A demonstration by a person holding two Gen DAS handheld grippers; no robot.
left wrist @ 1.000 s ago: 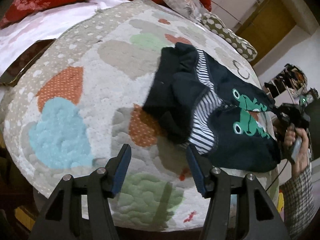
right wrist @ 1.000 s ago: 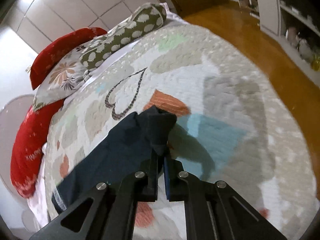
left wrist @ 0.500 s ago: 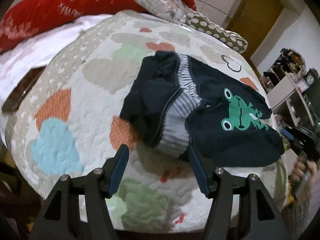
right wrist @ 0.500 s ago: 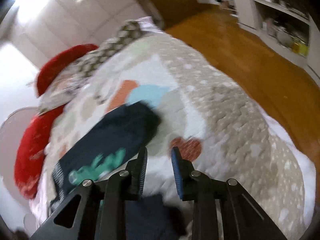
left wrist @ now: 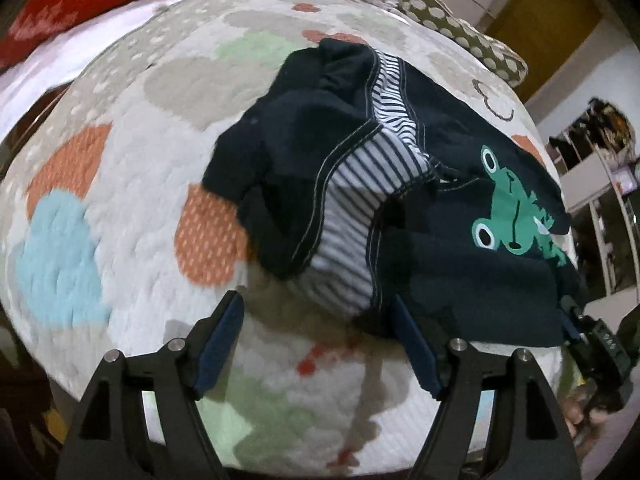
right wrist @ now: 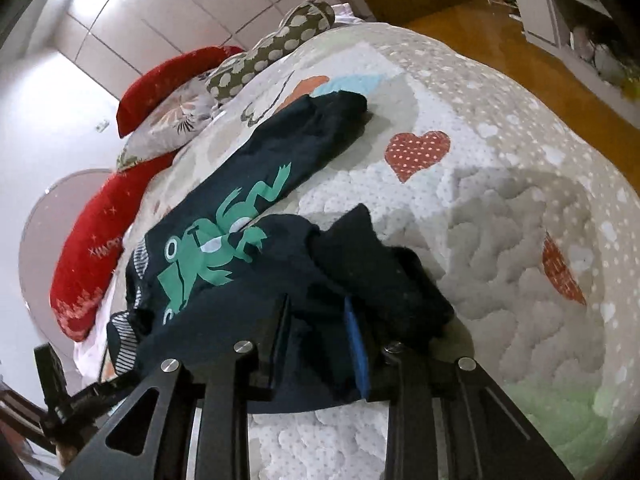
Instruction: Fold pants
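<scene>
Navy frog-print pants (left wrist: 460,216) lie crumpled on heart-patterned quilt (left wrist: 120,184) covering bed, striped waistband lining (left wrist: 360,196) turned outward. Left gripper (left wrist: 318,344) hovers at near edge of waistband, jaws wide apart, holding nothing. Right gripper (right wrist: 316,340) sits over bunched leg cuff, jaws parted, dark fabric lying between them. Red pillow (right wrist: 88,248) and spotted bolster (right wrist: 276,48) line far side of bed.

Dark navy pants (left wrist: 460,248) with a green frog print, lying rumpled on the quilt (left wrist: 120,168).
Striped waistband lining turned outward; one leg stretches toward the pillows (right wrist: 176,116), the other is bunched at the quilt's near edge.
</scene>
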